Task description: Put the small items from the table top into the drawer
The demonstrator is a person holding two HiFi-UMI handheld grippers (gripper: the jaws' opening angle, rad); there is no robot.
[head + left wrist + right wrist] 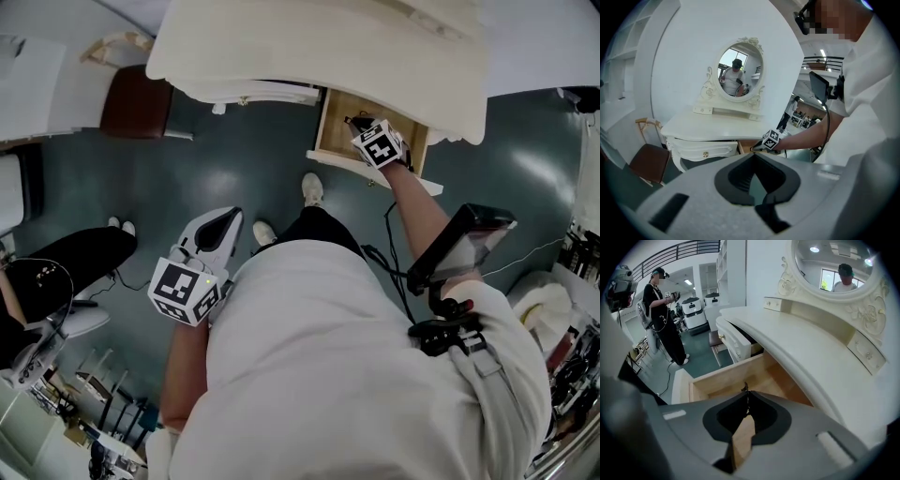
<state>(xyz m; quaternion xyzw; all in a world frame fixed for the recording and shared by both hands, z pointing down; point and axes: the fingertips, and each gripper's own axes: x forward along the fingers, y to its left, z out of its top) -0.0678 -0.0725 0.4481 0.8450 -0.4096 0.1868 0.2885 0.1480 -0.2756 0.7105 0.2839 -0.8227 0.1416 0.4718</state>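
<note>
Right gripper [746, 393]: jaws clenched, tips pinching a small dark item [745, 387] too small to identify. The gripper hangs inside the open drawer [721, 377], item above the pale wooden bottom, near the drawer's far end, not seen touching it. The drawer is pulled out from under the right part of the cream tabletop [801, 348]; a second, closed drawer front [704, 151] sits to its left. An oval mirror [834, 263] in a carved frame stands at the far edge of the tabletop.

Left gripper [753, 155]: jaws closed tip to tip, nothing between them, held low at the person's left side over the dark green floor [244, 159], well apart from the drawer. A chair with a brown seat [136, 103] stands left of the tabletop
</note>
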